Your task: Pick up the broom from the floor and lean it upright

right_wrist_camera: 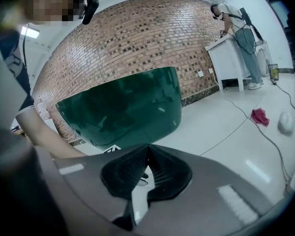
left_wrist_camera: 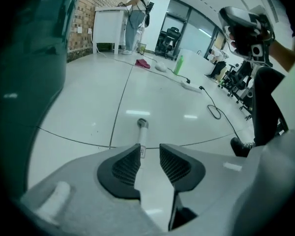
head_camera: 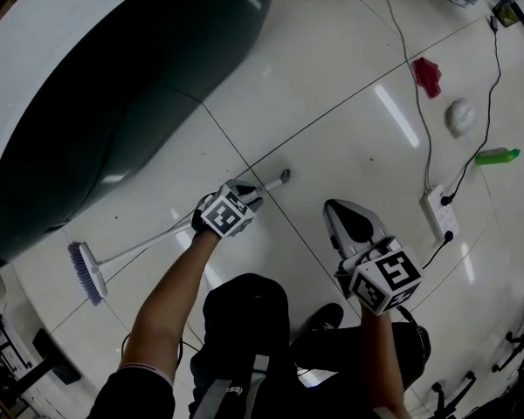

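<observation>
Reading left gripper [left_wrist_camera: 150, 150] nearer: jaws apart, broom handle [left_wrist_camera: 142, 132] in gap, ungripped — axis runs straight ahead; our right gripper [right_wrist_camera: 147, 149] closed, empty.

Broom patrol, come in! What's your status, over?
Left gripper open over broom handle tip. Right gripper shut, empty. Broom flat on floor. Power strip well aside.

Red cloth [head_camera: 428, 75], green bottle [head_camera: 498, 155], power strip [head_camera: 440, 212] on floor [head_camera: 332, 77]
</observation>
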A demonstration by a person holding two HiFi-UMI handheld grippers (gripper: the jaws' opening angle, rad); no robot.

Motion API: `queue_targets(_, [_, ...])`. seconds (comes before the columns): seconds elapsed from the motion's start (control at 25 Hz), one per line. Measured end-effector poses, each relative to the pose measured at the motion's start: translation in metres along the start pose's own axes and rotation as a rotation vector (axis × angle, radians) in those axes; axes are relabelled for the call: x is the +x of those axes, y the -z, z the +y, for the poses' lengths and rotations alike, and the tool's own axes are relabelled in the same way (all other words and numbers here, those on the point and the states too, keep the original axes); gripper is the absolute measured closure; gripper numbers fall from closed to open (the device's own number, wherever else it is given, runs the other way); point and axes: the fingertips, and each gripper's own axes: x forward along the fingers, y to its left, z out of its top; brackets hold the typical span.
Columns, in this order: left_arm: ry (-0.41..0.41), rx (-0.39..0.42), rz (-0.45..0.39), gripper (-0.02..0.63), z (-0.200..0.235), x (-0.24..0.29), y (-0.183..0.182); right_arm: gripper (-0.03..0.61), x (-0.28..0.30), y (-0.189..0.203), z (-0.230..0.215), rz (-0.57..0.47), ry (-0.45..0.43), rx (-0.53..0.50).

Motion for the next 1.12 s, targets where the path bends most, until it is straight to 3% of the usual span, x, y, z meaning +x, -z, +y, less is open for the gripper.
queue_targets(0.4, [-0.008,0.031,0.083,0.459,0.017,0.06,0.043,0.575,-0.007,0.031,-0.012,-0.017,0.077,0.031])
queue_targets(0.52, [-0.025,0.035,0.096,0.506,0.018,0.066,0.045,0.575,-0.021,0.034,-0.019,-0.022,0.113,0.048])
queue_targets(0.64, [-0.022,0.06,0.115,0.514,0.018,0.062,0.043,0.575,-0.026,0.031,-0.021,-0.032,0.127,0.049])
queue_targets(0.92, [-0.071,0.075,-0.019,0.515,0.014,0.006,-0.016,0.575,-0.04,-0.008,-0.017,-0.094,0.102,0.018])
queue_targets(1.12, [-0.118,0.109,-0.192,0.515,0.002,-0.066,-0.102,0.575,-0.055,-0.055,-0.012,-0.129,0.047,-0.008])
